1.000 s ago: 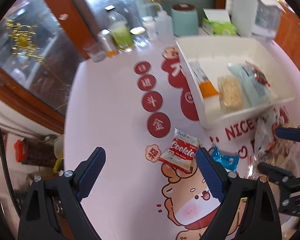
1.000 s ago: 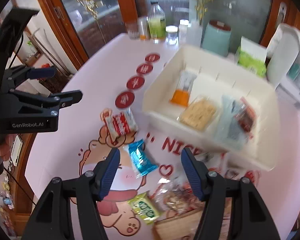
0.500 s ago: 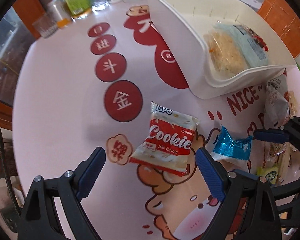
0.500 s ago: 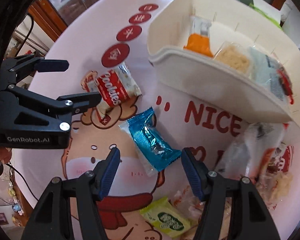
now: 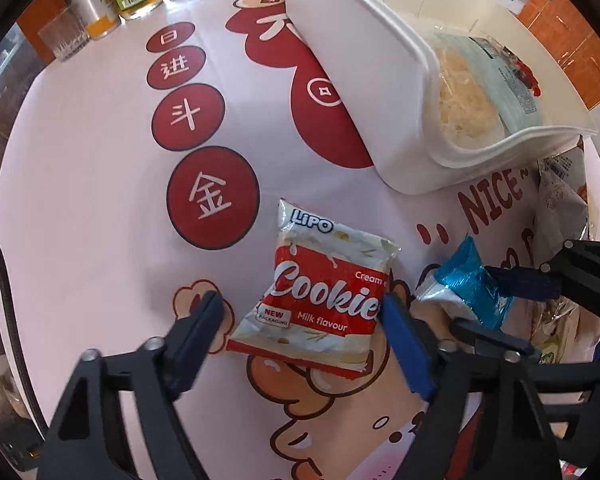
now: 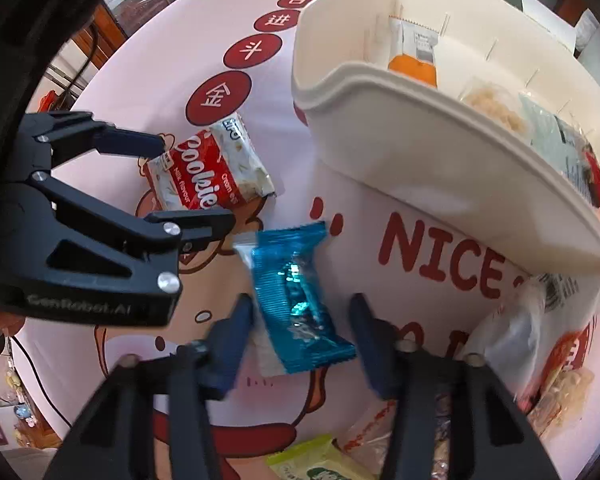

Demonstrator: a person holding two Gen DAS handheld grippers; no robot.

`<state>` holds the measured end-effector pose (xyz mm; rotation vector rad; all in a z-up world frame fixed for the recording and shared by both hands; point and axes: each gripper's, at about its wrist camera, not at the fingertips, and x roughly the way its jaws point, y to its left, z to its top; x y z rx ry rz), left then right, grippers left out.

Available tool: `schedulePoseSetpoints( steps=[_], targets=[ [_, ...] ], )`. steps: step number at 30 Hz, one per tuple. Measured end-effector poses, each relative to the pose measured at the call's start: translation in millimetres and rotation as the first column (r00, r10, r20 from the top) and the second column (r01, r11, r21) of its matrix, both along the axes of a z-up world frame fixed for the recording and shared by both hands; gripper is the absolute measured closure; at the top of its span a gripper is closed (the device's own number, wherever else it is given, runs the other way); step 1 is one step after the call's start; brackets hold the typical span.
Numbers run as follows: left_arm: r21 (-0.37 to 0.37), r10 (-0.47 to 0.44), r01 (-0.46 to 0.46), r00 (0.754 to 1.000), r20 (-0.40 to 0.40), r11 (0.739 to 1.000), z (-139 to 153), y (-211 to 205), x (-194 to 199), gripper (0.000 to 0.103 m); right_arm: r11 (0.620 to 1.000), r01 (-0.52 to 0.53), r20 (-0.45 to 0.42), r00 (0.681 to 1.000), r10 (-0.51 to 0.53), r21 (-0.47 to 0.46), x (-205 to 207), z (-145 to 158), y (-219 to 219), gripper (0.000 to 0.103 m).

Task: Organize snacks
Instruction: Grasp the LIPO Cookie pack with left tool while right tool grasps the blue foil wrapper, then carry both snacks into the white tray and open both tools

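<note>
The cookie packet point(image 5: 324, 292) lies flat on the worktop point(image 5: 92, 168), just off the near corner of the white bin point(image 5: 360, 72), and it sits between the jaws of your left gripper point(image 5: 300, 320). Its long axis runs away from you, roughly along the line your fingers point, so the jaws straddle its short width. They have just been closing. The right-hand pad looks to be touching the packet's edge, while the left-hand pad stands a little clear, so you have no grip on it yet.

Just beside it lies the blue foil packet point(image 6: 300, 300), between the jaws of your right gripper point(image 6: 304, 328). Its long axis also runs away from you, slanting towards the left gripper at its far end. These jaws too have just been closing. The frames show a gap on both sides of the foil, and motion blur on the fingers, so I judge them near the packet but not pressing.

Each hand is nearest its own packet, and the two grippers stand close together. The bin lies beyond both, with snacks already in its compartments. More loose packets point(image 6: 540, 340) wait to your right, near the bin's long side.

I judge that the coming lift turns on both jaws meeting across the short width.
</note>
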<state>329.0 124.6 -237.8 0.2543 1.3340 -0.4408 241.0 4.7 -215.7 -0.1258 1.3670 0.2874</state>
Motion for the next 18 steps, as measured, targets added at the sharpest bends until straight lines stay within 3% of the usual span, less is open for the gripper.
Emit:
schedulePoseSetpoints(
  steps=[1, 4, 11, 18],
  targets=[
    [-0.001, -0.001, 0.001, 1.0, 0.009, 1.0, 1.1, 0.8, -0.5, 0.044, 1.0, 0.008, -0.005, 1.0, -0.008, 0.017, 1.2, -0.2, -2.1, 0.069],
    [-0.014, 0.007, -0.006, 1.0, 0.015, 1.0, 4.8, 4.0, -2.5, 0.059, 0.999, 0.026, -0.003, 1.0, -0.026, 0.038, 2.2, -0.9, -5.9, 0.07],
    [-0.025, 0.03, -0.028, 0.997, 0.065, 0.999, 31.2, 10.6, -31.6, 0.059, 0.998, 0.03, 0.043, 0.999, -0.033, 0.054, -13.8, 13.8, -4.4, 0.072],
    [-0.053, 0.068, -0.06, 0.988, 0.142, 0.997, 75.3, 22.4, -85.2, 0.059, 0.995, 0.04, 0.12, 0.992, -0.051, 0.095, -37.5, 55.3, -4.3, 0.072]
  ],
)
